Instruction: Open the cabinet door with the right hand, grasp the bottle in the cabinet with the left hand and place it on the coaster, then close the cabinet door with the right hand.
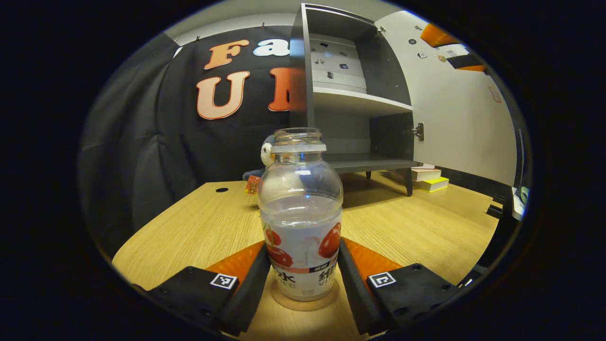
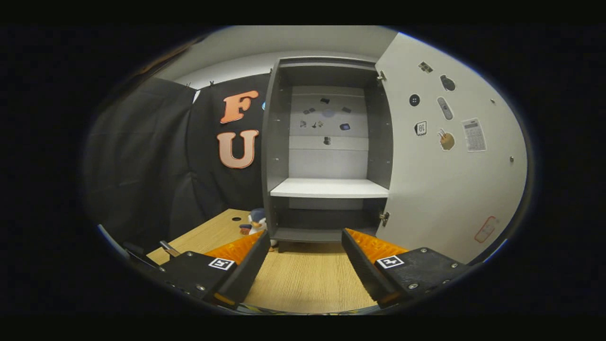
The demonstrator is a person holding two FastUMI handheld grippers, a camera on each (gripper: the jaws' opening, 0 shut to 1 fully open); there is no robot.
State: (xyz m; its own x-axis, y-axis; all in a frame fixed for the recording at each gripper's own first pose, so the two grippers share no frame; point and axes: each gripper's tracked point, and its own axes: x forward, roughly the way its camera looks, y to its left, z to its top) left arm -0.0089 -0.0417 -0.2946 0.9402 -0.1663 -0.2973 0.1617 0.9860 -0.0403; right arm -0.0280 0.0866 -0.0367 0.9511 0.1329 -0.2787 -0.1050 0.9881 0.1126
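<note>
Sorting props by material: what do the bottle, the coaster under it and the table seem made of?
Bottle: likely clear glossy plastic, see-through with highlights. Coaster: possibly cork or wood, a matte tan disc. Table: wood or wood-look laminate, with pale straight grain.

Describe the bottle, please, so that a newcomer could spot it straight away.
On the wooden table before the open cabinet, a round coaster lies between the left tongs. The bottle stands on it: clear, capless, with a white label showing red fruit.
</note>
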